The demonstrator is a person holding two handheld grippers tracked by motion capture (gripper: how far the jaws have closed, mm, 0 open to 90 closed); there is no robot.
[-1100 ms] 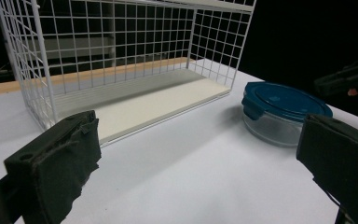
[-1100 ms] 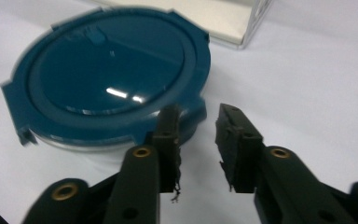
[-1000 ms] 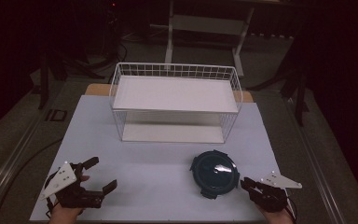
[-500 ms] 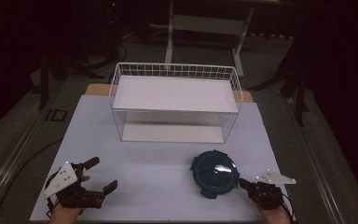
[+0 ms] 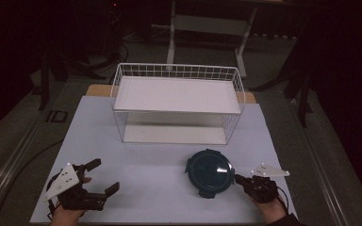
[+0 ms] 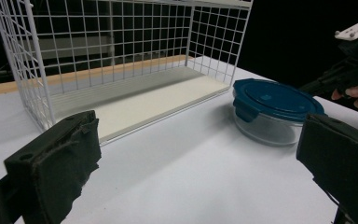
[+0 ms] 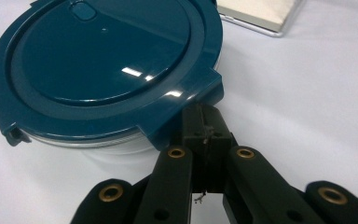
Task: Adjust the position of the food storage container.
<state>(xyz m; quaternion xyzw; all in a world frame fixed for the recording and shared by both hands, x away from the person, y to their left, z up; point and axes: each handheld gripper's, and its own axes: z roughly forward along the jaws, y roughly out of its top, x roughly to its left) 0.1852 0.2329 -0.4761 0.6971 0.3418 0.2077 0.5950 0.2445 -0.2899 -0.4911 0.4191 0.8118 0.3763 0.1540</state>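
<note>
- Right gripper [image 5: 239, 179]: jaws closed flat on each other, nothing seen between them; closed tips [image 7: 204, 119] tucked against the underside of a lid tab [image 7: 186, 105]. A second ago, apart from the container; now slid in level across the table to meet it.
- Left gripper [image 5: 106, 175]: jaws wide open and empty, resting at the near left of the table [image 5: 160, 165], unmoved over the same second.
- Container [image 5: 209, 172]: round, clear-walled, with a dark teal lid [image 7: 107, 60]; at the near right of the table, in front of the wire basket [image 5: 176, 70], lid seated, place unchanged.
- Reading: contact just made at the tab; probably the start of prying that latch up, or of nudging the container. No lift yet.
- Edges: right hand close to the table's near right corner, so little room outward or back.
- Open room: bare surface between the two grippers and between container and basket; basket top open, its floor bare [image 6: 140, 100].
</note>
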